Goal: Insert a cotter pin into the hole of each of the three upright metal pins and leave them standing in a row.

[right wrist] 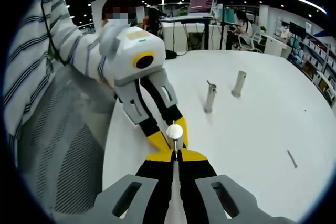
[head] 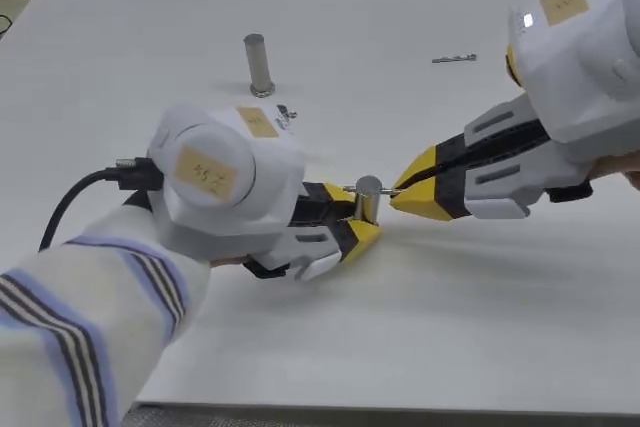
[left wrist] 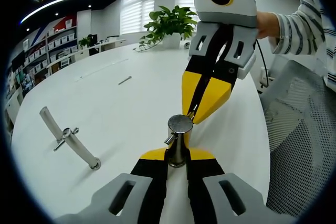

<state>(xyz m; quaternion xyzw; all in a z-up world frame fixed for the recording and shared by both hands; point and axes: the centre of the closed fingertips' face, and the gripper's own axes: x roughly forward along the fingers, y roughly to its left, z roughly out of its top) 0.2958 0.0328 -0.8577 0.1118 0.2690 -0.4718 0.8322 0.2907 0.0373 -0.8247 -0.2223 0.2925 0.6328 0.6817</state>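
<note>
My left gripper (head: 362,219) (left wrist: 177,156) is shut on an upright metal pin (head: 368,195) (left wrist: 178,139) (right wrist: 175,131) standing on the white table. My right gripper (head: 395,194) (right wrist: 176,153) comes in from the right, shut on a thin cotter pin (head: 385,190) whose end pokes out of the pin's far side (left wrist: 169,139). A second metal pin (right wrist: 210,97) (left wrist: 68,137) with a cotter pin through it stands farther back. Beyond it stands a third metal pin (head: 258,65) (right wrist: 239,83), bare.
A loose cotter pin (head: 455,59) (left wrist: 125,80) (right wrist: 292,158) lies on the table (head: 420,327) at the back right. A mesh office chair (left wrist: 299,140) stands past the table's edge, and a potted plant (left wrist: 169,24) at its far end. A black cable (head: 70,202) trails from my left gripper.
</note>
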